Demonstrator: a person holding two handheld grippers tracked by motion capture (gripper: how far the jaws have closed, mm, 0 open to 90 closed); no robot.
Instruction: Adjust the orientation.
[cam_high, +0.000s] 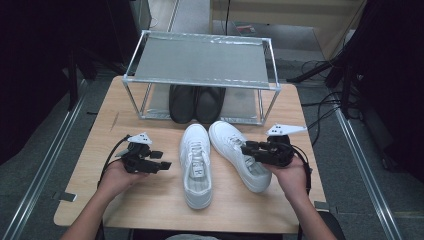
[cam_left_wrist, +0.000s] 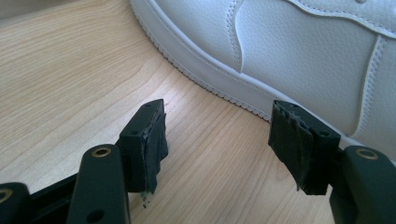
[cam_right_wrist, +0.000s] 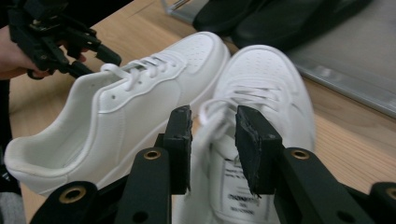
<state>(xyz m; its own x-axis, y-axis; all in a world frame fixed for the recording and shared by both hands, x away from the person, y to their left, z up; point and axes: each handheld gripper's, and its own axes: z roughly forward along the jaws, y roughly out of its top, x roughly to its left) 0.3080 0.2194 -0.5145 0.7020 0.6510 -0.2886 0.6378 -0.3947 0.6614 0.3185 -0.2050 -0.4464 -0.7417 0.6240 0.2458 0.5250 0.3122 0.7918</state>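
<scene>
Our right gripper (cam_right_wrist: 212, 135), narrowly parted astride the right white leather sneaker's (cam_high: 239, 154) tongue, should bite deeper; left gripper (cam_high: 161, 165) waits wide.

Pale wooden counter (cam_high: 150, 200), grain running across, set on a grey floor (cam_high: 30, 165). At its far edge, a metal rack (cam_high: 200, 60) with a flat grey top shelf on thin silver legs. Under that shelf, on the rack's lower level, a pair of black shoes (cam_high: 196, 103) side by side, toes toward the near side. Beyond the rack, light wooden panelling (cam_high: 300, 15). Black cables (cam_high: 325, 107) trailing over the floor at the right, beside a metal rail (cam_high: 365, 170).
</scene>
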